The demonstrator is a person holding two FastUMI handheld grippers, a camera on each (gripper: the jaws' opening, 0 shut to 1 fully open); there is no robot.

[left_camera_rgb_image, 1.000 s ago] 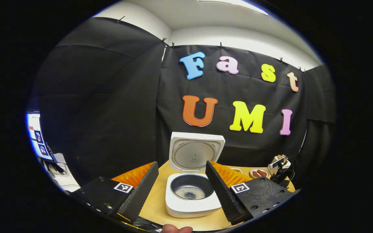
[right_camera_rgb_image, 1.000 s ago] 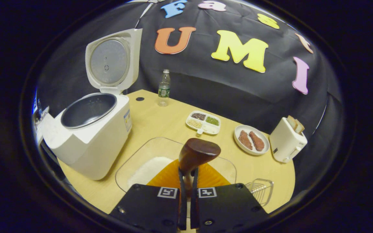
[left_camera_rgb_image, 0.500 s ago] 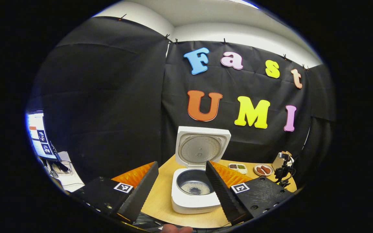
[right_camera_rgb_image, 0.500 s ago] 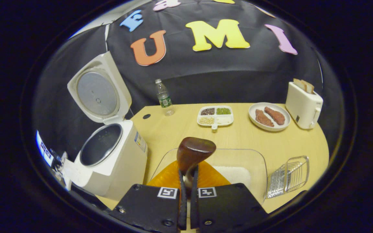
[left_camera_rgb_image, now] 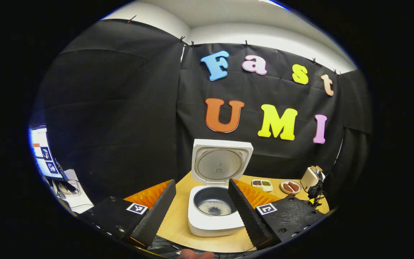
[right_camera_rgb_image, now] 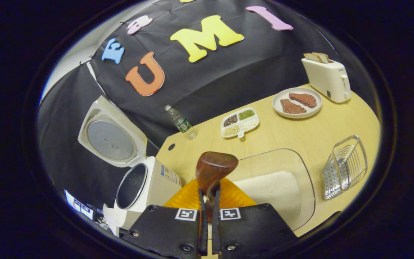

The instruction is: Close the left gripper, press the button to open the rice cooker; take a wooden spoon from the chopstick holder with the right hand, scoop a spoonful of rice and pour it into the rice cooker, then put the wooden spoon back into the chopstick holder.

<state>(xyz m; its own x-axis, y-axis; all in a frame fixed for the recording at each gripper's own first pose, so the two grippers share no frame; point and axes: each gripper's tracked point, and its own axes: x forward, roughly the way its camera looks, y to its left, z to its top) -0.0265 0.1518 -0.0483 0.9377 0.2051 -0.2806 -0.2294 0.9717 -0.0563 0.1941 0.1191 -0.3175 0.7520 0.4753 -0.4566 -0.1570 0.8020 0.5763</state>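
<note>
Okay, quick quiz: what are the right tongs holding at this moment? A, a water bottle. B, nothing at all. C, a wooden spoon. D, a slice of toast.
C: in the right gripper view the right tongs are pressed together on the handle of the wooden spoon, whose dark bowl sticks up above the clear tray of rice.

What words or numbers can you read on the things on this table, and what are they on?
No text here can be read.
Green label on the clear plastic water bottle: too small to read.
Sticker on the side of the white rice cooker: too blurred to read.
</note>
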